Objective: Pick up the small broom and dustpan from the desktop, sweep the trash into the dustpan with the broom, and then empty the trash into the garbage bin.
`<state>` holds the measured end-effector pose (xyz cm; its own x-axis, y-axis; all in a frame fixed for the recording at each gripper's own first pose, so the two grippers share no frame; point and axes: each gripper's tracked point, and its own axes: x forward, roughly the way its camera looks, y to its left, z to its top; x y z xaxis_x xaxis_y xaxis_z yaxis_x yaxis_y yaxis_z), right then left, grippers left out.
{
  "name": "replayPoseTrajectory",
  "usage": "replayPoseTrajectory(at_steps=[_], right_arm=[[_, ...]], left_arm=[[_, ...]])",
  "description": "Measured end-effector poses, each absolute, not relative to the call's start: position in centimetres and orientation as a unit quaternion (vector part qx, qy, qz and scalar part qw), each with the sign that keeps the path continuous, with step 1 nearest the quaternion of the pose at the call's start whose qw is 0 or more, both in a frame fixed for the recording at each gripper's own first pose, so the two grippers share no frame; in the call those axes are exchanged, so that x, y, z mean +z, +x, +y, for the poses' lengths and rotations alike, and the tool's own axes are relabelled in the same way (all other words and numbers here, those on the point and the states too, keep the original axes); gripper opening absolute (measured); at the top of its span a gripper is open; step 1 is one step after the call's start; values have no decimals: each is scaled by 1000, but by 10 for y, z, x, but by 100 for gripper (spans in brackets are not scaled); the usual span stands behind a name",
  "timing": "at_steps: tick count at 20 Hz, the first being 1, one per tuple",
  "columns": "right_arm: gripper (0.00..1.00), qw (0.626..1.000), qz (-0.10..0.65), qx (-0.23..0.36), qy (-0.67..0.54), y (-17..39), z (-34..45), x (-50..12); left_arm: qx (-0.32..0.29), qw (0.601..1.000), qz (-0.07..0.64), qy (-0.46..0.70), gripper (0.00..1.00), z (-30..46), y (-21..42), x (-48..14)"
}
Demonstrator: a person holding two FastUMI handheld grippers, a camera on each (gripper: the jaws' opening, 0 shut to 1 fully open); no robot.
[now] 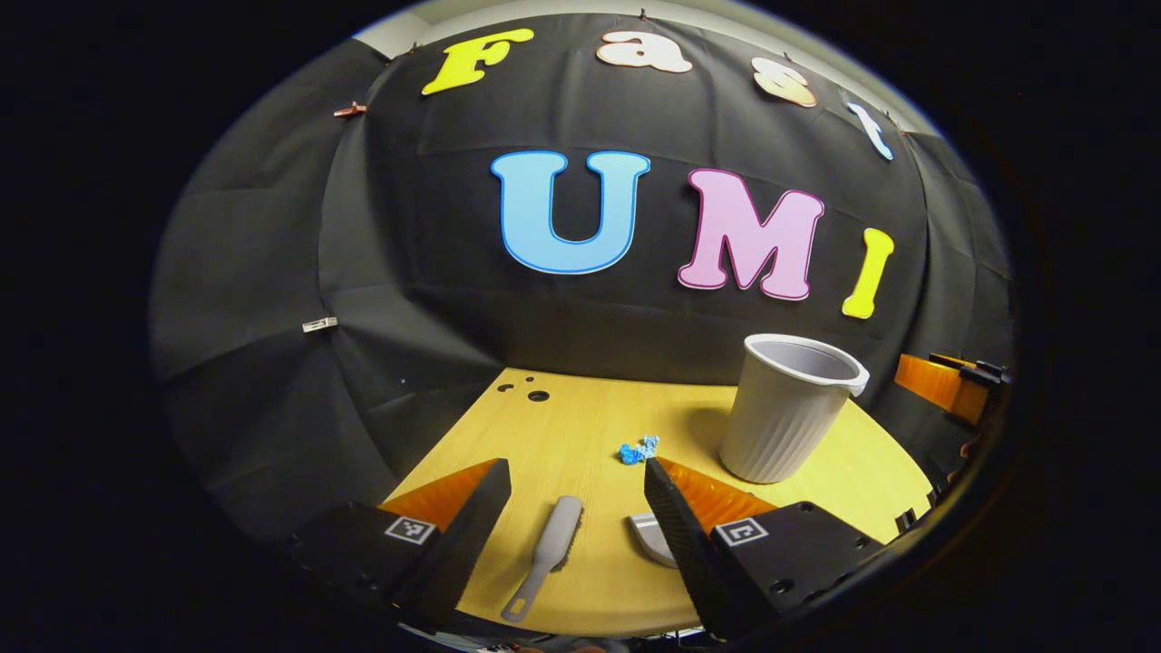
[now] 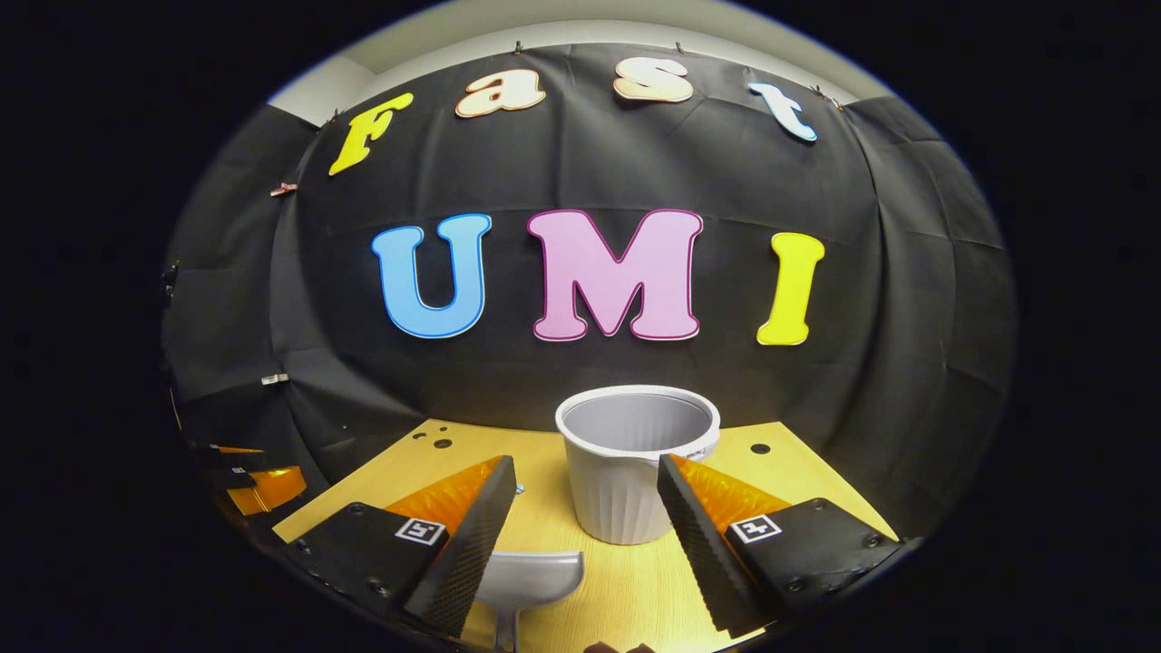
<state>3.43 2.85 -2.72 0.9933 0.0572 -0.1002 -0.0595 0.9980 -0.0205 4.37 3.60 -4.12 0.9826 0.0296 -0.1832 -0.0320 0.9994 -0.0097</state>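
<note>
A small grey broom (image 1: 550, 550) lies flat on the wooden desktop (image 1: 562, 426), between the spread fingers of my left gripper (image 1: 578, 473), which is open and above it. A grey dustpan (image 1: 648, 537) peeks out beside the right finger. Blue crumpled trash (image 1: 639, 449) lies further out. The white ribbed garbage bin (image 1: 786, 408) stands upright at the right. In the right gripper view the dustpan (image 2: 531, 576) lies near the left finger of my open right gripper (image 2: 588, 472), with the bin (image 2: 635, 462) straight ahead between the fingers.
The desktop has small round holes (image 1: 535, 394) at its far left corner and one hole (image 2: 760, 448) right of the bin. The other gripper (image 1: 948, 381) shows at the far right of the left gripper view, and at the left edge (image 2: 249, 481) of the right gripper view.
</note>
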Motion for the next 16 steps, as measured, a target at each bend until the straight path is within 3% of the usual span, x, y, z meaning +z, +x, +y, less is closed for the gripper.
replayPoseTrajectory(at_steps=[9, 11, 12, 13, 16], right_arm=[[98, 991, 99, 83, -29, 42, 63, -56], [98, 987, 122, 101, -27, 39, 75, -66], [98, 986, 127, 104, -26, 39, 79, -68], [98, 985, 132, 108, -25, 39, 83, -71], [98, 981, 143, 124, -27, 33, 93, -79]], left_arm=[[13, 979, 203, -22, 96, 70, 59, -118], [10, 963, 269, -18, 96, 79, 68, -164], [8, 958, 287, -19, 91, 80, 71, -178], [8, 953, 302, -16, 95, 83, 75, -189], [3, 937, 349, -2, 95, 90, 84, -221]])
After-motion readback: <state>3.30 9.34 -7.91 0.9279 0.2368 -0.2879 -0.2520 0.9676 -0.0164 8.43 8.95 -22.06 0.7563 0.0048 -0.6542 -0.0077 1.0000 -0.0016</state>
